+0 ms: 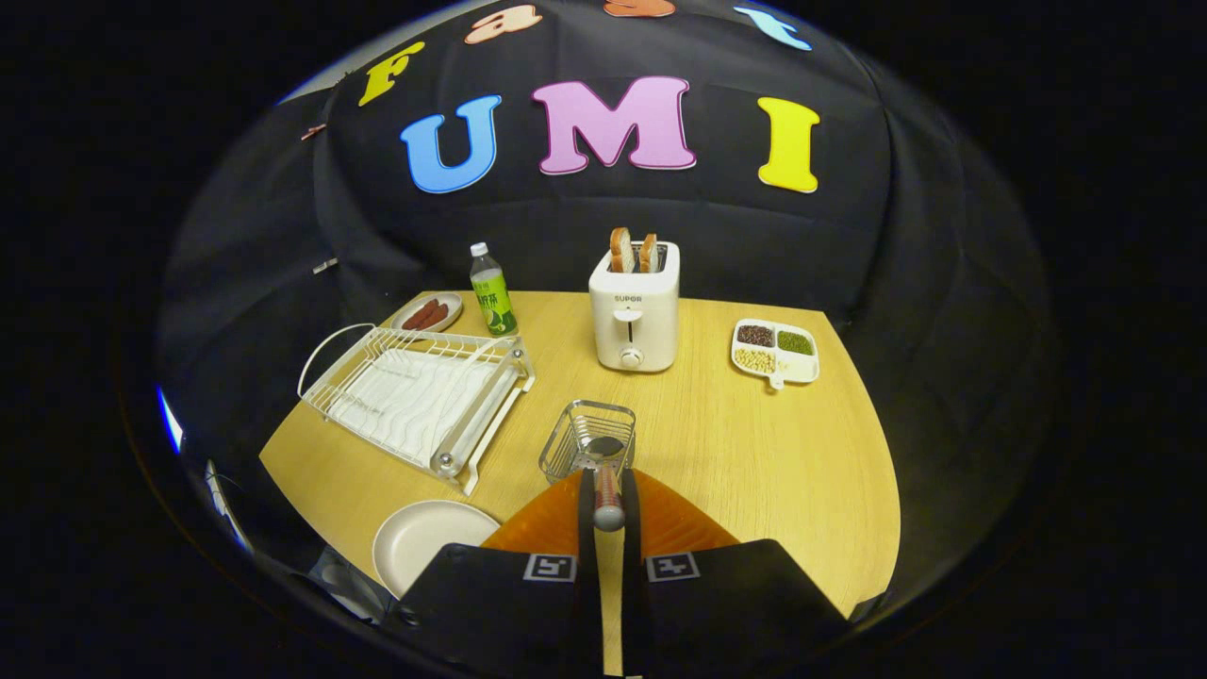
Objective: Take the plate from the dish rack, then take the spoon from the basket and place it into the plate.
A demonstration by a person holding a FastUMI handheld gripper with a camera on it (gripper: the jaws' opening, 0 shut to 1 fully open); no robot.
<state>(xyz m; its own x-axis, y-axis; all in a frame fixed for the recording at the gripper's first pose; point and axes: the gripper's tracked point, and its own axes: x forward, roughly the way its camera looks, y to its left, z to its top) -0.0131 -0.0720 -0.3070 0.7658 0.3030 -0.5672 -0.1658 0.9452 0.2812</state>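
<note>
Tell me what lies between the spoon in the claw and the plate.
Only bare table: in the gripper view, the claw is shut on the spoon, and the plate sits just beside its fingers, below the rack's corner.

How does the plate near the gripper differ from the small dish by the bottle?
The plate is round, bare and lies near the table edge, beside the hand-held gripper, which is shut on the spoon. The small dish is oval, holds sausages and sits far back behind the dish rack. Both are pale and lie flat.

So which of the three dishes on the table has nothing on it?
The round plate near the gripper; the small dish holds sausages, the divided tray beans.
</note>
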